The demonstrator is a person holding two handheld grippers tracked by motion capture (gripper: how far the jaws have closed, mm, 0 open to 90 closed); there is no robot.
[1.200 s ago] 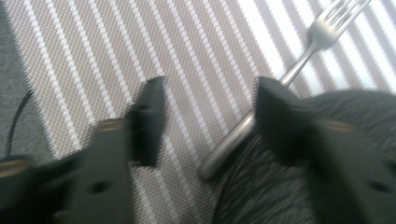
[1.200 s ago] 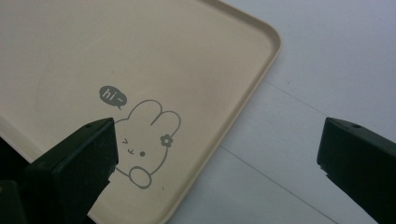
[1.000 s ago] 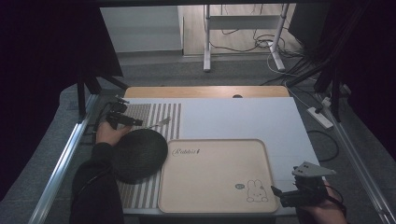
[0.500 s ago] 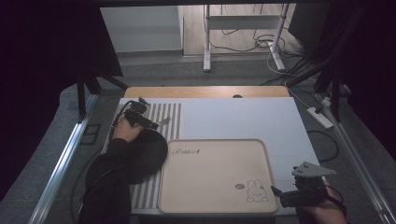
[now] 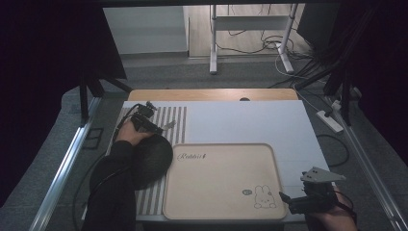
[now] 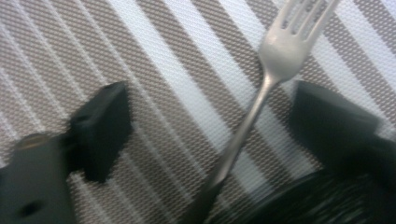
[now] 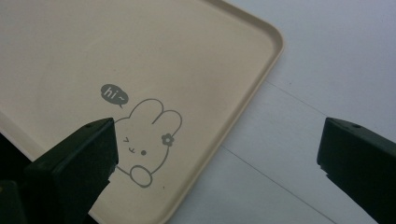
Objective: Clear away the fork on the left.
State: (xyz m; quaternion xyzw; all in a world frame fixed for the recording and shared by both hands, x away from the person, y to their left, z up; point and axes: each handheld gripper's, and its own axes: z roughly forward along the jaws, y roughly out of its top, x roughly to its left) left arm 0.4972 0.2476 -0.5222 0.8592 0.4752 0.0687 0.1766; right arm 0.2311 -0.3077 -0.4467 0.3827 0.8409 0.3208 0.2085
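Steel fork (image 6: 261, 102) lies flat on the striped placemat (image 5: 178, 118), just past the far left corner of the beige tray (image 5: 219, 192), tines pointing away from the left gripper (image 5: 151, 126). In the left gripper view the fork handle runs between the two black jaws, nearer the right one, with clear gaps both sides, so the pads are not pressing on it; the jaws have just been closing but stand open around the handle. Handle end disappears under a dark round thing (image 5: 149, 161) that sits on the placemat, touching the tray's left edge; cannot tell what it is. Left hand (image 5: 129, 132) grips the tool from the near side, black sleeve trailing toward the table's near edge. Right gripper (image 5: 286, 198) hovers at the tray's near right corner, jaws wide apart, nothing between them. In the right gripper view its left jaw is above the rabbit print (image 7: 147, 142) with the "hi~" bubble, right jaw out above the white tabletop (image 7: 327, 70) beyond the tray rim. Tray is bare apart from the print and the "Rabbit" lettering (image 5: 191, 156) at its far left corner.
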